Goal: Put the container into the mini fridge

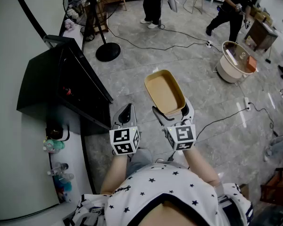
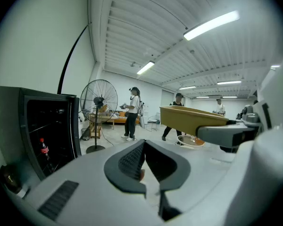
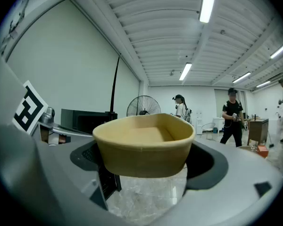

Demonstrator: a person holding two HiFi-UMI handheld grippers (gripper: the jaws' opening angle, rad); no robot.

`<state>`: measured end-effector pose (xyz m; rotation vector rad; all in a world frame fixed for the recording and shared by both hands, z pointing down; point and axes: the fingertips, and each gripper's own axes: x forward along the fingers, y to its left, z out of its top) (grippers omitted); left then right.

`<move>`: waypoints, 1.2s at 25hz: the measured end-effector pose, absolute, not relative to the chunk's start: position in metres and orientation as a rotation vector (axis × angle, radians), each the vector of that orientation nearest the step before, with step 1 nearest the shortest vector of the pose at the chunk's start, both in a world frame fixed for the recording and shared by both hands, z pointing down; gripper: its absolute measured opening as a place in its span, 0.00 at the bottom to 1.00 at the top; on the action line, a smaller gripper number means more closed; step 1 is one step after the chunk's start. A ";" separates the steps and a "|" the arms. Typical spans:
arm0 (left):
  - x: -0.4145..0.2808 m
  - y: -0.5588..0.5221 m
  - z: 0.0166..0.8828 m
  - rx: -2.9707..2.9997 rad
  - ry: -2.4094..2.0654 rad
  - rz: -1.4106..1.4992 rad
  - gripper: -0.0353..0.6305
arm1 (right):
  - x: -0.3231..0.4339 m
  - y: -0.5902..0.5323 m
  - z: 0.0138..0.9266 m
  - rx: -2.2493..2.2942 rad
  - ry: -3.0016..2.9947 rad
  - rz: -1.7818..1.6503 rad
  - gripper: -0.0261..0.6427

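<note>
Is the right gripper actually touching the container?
Touching. The right gripper clamps the container: the right gripper view shows both pads pressed against its sides.

Left gripper (image 2: 144,145) jaws together, empty. Mini fridge (image 2: 23,126) at left, bottle (image 2: 44,149) inside; container (image 2: 191,120) at right.

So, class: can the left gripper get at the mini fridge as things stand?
Probably yes: the left gripper is empty, the mini fridge sits close on its left, nothing between.
</note>
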<state>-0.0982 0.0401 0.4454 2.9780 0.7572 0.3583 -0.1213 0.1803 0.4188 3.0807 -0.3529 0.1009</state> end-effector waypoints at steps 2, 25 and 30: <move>-0.129 0.056 0.452 2.966 0.774 0.376 0.07 | -0.151 0.197 0.418 3.077 -0.323 0.106 0.82; -0.229 0.078 0.465 2.949 0.774 0.438 0.07 | -0.247 0.210 0.428 3.110 -0.447 0.085 0.82; -0.237 0.077 0.466 2.949 0.742 0.434 0.07 | -0.249 0.207 0.433 3.126 -0.501 0.104 0.82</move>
